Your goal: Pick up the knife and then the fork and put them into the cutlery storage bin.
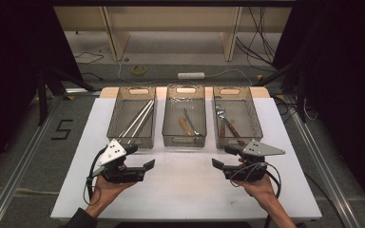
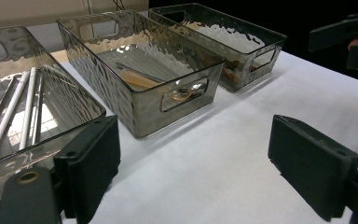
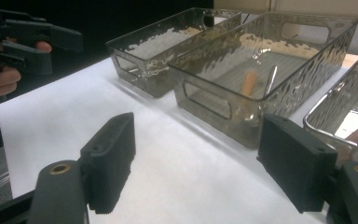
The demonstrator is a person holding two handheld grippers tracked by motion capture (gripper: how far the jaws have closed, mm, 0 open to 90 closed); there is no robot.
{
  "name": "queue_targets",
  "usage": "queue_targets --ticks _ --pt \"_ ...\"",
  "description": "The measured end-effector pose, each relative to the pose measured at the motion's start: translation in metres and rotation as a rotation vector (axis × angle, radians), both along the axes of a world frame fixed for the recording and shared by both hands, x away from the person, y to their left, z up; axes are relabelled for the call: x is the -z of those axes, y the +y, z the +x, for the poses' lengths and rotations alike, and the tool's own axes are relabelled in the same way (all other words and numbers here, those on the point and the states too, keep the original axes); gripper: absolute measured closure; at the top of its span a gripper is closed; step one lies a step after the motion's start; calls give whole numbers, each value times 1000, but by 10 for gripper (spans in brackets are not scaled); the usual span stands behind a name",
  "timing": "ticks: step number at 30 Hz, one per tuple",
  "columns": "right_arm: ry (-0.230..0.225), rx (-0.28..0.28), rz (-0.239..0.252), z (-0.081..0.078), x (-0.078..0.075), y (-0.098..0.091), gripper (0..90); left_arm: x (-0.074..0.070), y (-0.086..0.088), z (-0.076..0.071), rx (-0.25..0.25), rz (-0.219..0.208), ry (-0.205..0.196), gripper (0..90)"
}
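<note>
Both grippers hover low over the white table top, facing each other. My left gripper is open with nothing between its black pads. My right gripper is open too, and the gap between its pads holds only bare table. Behind them three smoky clear bins stand in a row. The left bin holds long pale rods. In the middle bin lie a wooden-handled spoon and a metal utensil. The right bin holds wooden-handled cutlery.
A hand grips each gripper from the near edge, with cables trailing back. In the left gripper view the right gripper shows at the top right. The table drops off to dark floor on both sides, with wooden furniture and cables beyond.
</note>
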State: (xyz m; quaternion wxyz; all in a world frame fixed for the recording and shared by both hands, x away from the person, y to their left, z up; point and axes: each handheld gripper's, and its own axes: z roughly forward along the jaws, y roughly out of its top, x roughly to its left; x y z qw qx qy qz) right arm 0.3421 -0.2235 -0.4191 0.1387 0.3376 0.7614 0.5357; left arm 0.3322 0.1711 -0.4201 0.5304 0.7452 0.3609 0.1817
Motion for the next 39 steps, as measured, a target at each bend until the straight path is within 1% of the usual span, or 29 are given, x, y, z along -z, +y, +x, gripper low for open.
queue_targets --ticks 6,9,12,16,19,21,23,25,39 --pt "-11 9 -6 -9 4 -5 268 0 0 0 3 -7 1 165" --pt "4 12 2 -12 7 -7 263 0 0 0 4 -11 4 165" --pt "4 20 -9 -15 8 -9 255 0 0 -1 7 -12 3 165" --pt "28 39 12 -18 11 -14 249 0 0 -1 10 -14 4 164" --pt "33 53 -4 -21 12 -16 243 0 0 -1 11 -17 5 164" --pt "42 57 -2 -22 14 -17 241 0 0 -1 12 -18 5 164" --pt "40 58 -13 -23 15 -17 238 0 0 -1 13 -19 5 164" --pt "33 62 -29 -24 14 -17 235 0 0 -1 15 -18 5 164" --pt "31 76 -27 -23 13 -18 231 0 0 -1 17 -21 3 164"
